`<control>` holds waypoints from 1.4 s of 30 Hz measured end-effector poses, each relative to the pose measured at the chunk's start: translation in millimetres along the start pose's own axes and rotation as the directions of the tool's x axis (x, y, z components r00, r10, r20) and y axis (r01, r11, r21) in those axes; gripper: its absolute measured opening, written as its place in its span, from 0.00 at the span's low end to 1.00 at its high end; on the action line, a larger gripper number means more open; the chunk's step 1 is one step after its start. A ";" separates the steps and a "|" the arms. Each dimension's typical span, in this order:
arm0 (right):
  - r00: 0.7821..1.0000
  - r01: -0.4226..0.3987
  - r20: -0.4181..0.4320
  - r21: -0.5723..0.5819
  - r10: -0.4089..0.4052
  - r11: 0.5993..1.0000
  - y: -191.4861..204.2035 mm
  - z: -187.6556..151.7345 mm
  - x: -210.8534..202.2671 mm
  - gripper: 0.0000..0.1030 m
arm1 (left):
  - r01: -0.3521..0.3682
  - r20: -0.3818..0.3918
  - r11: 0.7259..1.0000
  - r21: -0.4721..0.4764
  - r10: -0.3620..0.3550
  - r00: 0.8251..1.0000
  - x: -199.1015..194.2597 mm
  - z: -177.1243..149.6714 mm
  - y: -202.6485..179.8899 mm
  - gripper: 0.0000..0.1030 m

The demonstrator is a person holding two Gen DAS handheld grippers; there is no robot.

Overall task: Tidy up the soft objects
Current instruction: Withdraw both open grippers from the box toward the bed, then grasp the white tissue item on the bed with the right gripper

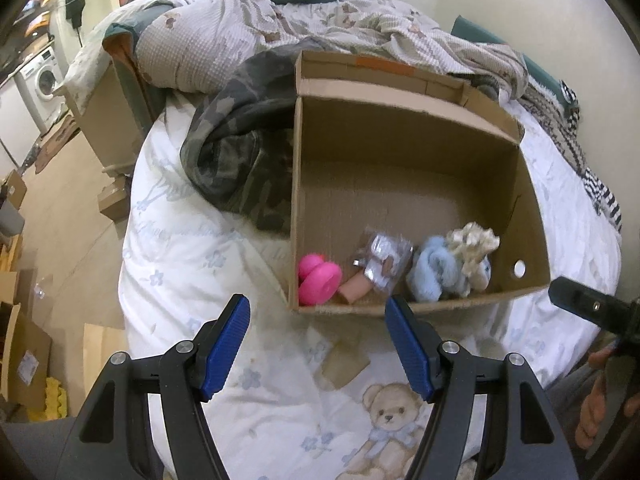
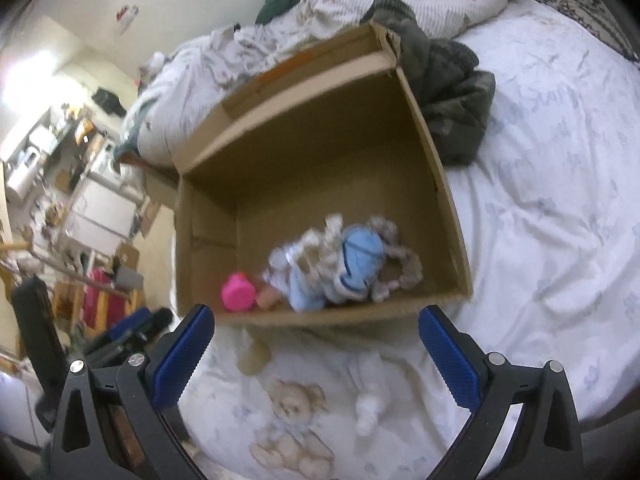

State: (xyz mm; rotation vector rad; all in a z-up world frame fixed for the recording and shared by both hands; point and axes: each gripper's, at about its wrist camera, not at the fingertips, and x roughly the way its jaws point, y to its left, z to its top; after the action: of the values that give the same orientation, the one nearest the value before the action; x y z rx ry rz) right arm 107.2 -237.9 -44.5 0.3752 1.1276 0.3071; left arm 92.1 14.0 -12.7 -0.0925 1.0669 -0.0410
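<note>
Soft toys sit bunched against the near wall of the cardboard box (image 1: 408, 152); both tools are empty. Left gripper (image 1: 318, 344) hangs with jaws spread wide, nothing between the pads, just short of the box's near rim over the bed sheet (image 1: 192, 264). Right gripper (image 2: 316, 354) is likewise released and holding nothing, also just outside the near rim; its view is motion-blurred, so detail inside the box is soft there. Inside, left to right in the left view: pink toy (image 1: 318, 282) in the near-left corner, a peach piece (image 1: 356, 290) touching it, a clear-wrapped packet (image 1: 384, 260) leaning on that, then the blue-and-cream plush (image 1: 452, 266). The clustering probably comes from dropping each item just over the closest edge. The far half of the box floor is bare. A camo garment (image 1: 240, 152) lies crumpled against the box's left wall, outside it, possibly the next soft thing to collect. The teddy bear (image 1: 390, 412) is only a print on the sheet.
</note>
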 end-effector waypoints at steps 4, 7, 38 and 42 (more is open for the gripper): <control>0.998 0.042 -0.053 -0.018 -0.043 0.999 -5.6 -11.6 7.7 1.00 | 0.015 -0.027 1.000 -0.007 -0.015 1.000 2.4 -9.7 1.3 0.65; 0.989 0.097 -0.115 -0.013 -0.098 0.995 -13.2 -18.1 18.5 1.00 | 0.018 -0.036 1.000 -0.008 -0.019 0.999 2.3 -12.9 1.1 0.65; 0.879 0.175 -0.421 -0.150 -0.223 0.973 -0.6 -48.6 108.3 0.41 | -0.013 -0.102 0.997 -0.082 0.005 0.995 16.5 -16.3 19.4 0.65; 0.874 0.191 -0.406 -0.218 -0.267 0.957 7.0 -51.7 111.4 0.28 | -0.013 -0.129 0.995 -0.095 0.000 0.992 22.6 -19.4 23.1 0.65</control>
State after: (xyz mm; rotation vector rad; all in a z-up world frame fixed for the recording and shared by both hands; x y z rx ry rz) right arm 104.0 -177.6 -151.6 0.0105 1.5562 0.2806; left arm 85.7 34.2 -43.9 -0.1753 1.1980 0.0105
